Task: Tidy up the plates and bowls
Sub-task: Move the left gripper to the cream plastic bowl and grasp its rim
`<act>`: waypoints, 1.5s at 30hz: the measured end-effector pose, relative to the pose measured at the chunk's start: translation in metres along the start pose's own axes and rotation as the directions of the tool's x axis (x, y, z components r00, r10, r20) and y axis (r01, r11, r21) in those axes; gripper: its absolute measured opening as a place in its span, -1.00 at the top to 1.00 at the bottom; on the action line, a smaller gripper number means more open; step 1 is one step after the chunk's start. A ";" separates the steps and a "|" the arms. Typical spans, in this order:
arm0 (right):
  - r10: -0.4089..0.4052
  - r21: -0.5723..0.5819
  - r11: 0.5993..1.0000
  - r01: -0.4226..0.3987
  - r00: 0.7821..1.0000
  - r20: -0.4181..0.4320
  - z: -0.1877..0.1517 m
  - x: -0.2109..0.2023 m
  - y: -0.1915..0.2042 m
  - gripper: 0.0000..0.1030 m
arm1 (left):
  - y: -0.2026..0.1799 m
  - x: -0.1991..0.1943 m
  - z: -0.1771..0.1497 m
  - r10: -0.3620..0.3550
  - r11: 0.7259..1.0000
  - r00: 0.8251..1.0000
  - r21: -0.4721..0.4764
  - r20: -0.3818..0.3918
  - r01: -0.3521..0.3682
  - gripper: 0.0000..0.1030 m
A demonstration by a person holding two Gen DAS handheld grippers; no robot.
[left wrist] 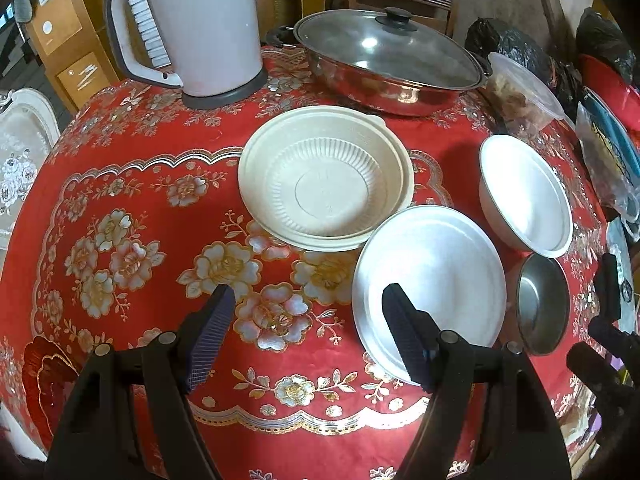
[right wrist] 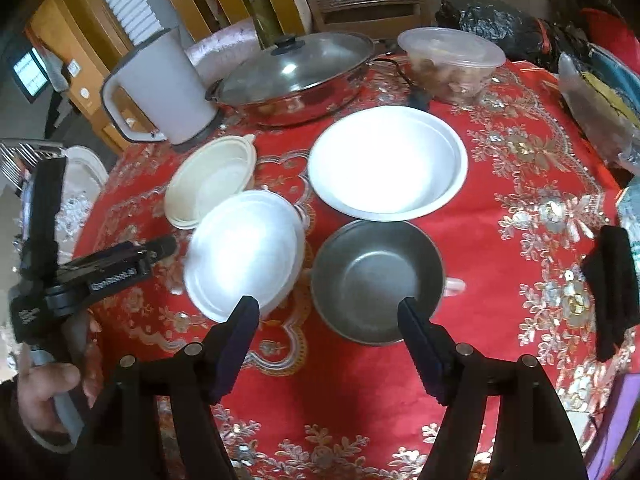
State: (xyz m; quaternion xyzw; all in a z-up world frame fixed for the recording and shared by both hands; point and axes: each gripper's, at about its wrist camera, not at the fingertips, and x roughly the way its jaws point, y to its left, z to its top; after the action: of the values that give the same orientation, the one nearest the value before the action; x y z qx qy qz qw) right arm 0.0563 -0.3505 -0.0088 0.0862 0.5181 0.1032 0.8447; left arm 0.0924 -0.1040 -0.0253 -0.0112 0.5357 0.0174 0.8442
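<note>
**Inspector:** Crockery lies sorted by nothing yet. Four pieces sit apart on the red floral worktop (left wrist: 120,184): a ribbed cream bowl (left wrist: 324,178) nested in a second cream dish, a white plate (left wrist: 430,280) just beside it, a white bowl (left wrist: 524,194) to the right, and a steel bowl (right wrist: 376,280) nearest the right tool.

**Clerk:** State of the tools?

**Inspector:** Left tool (left wrist: 308,332) spread wide and empty, one finger over the white plate's near rim. Right tool (right wrist: 328,332) likewise spread and empty, its jaws standing either side of the steel bowl's near edge, not closed on it.

**Clerk:** Step in hand?

**Inspector:** By judgement, the approach before a first pick. The next move calls for one finger inside a rim and one outside, then a firm pinch; thin rims may slip.

**Clerk:** Differences between views?

**Inspector:** The right wrist view shows the person's hand (right wrist: 48,384) on the left tool's handle, and the whole lidded plastic container (right wrist: 452,62). The left wrist view shows the cream bowl's ribbing and the kettle (left wrist: 192,28) and lidded steel pan (left wrist: 384,60) close up.
</note>
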 end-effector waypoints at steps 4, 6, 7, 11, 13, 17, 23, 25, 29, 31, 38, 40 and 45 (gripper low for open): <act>0.056 0.024 0.998 -0.056 0.998 0.018 0.007 0.000 0.003 -0.43 | 0.002 0.003 -0.001 -0.002 1.000 1.000 -0.006 -0.008 0.002 -0.47; 0.066 0.035 0.997 -0.068 0.997 0.040 0.014 -0.003 0.002 -0.43 | 0.002 0.003 -0.002 0.001 1.000 1.000 -0.006 -0.006 -0.001 -0.47; 0.077 0.044 0.996 -0.080 0.996 0.054 0.019 -0.006 0.001 -0.43 | 0.003 0.002 -0.002 0.001 1.000 1.000 -0.005 -0.004 -0.001 -0.47; 0.089 0.034 0.995 -0.092 0.993 0.076 0.038 -0.013 0.003 -0.43 | 0.006 0.002 -0.001 0.009 1.000 1.000 -0.010 -0.003 -0.009 -0.47; 0.094 0.014 0.995 -0.096 0.991 0.095 0.047 -0.017 0.008 -0.43 | 0.010 0.001 0.002 0.011 1.000 1.000 -0.020 0.001 -0.011 -0.47; 0.178 0.010 0.984 -0.179 0.980 0.084 0.071 -0.011 0.019 -0.43 | 0.024 -0.001 0.013 0.031 0.998 0.999 -0.051 0.011 -0.031 -0.47; 0.266 -0.036 0.964 -0.265 0.963 0.036 0.112 0.021 0.051 -0.42 | 0.051 0.001 0.040 0.082 0.991 0.996 -0.105 0.037 -0.078 -0.47; 0.289 -0.041 0.956 -0.289 0.957 0.005 0.124 0.040 0.061 -0.42 | 0.055 0.006 0.048 0.098 0.991 0.994 -0.098 0.038 -0.094 -0.47; 0.264 -0.085 0.960 -0.268 0.963 -0.053 0.142 0.077 0.079 -0.37 | 0.061 0.024 0.062 0.121 0.988 0.992 -0.105 0.034 -0.117 -0.47; 0.257 -0.078 0.962 -0.263 0.963 -0.086 0.145 0.098 0.084 -0.23 | 0.064 0.036 0.067 0.115 0.987 0.993 -0.112 0.005 -0.114 -0.47; 0.237 -0.037 0.969 -0.246 0.959 -0.157 0.146 0.149 0.080 -0.22 | 0.062 0.071 0.072 0.089 0.988 0.994 -0.119 -0.060 -0.096 -0.47; 0.226 -0.032 0.972 -0.235 0.959 -0.170 0.146 0.161 0.079 -0.19 | 0.060 0.077 0.073 0.076 0.989 0.995 -0.124 -0.071 -0.085 -0.47; 0.259 0.005 0.965 -0.263 0.944 -0.204 0.144 0.182 0.076 0.11 | 0.057 0.090 0.076 0.068 0.990 0.992 -0.116 -0.103 -0.080 -0.47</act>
State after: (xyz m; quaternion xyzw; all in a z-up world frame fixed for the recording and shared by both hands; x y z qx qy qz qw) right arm 0.2585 -0.2346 -0.0807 0.1335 0.5842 0.2282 0.7673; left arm 0.1971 -0.0424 -0.0747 -0.0427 0.5750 0.0800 0.8131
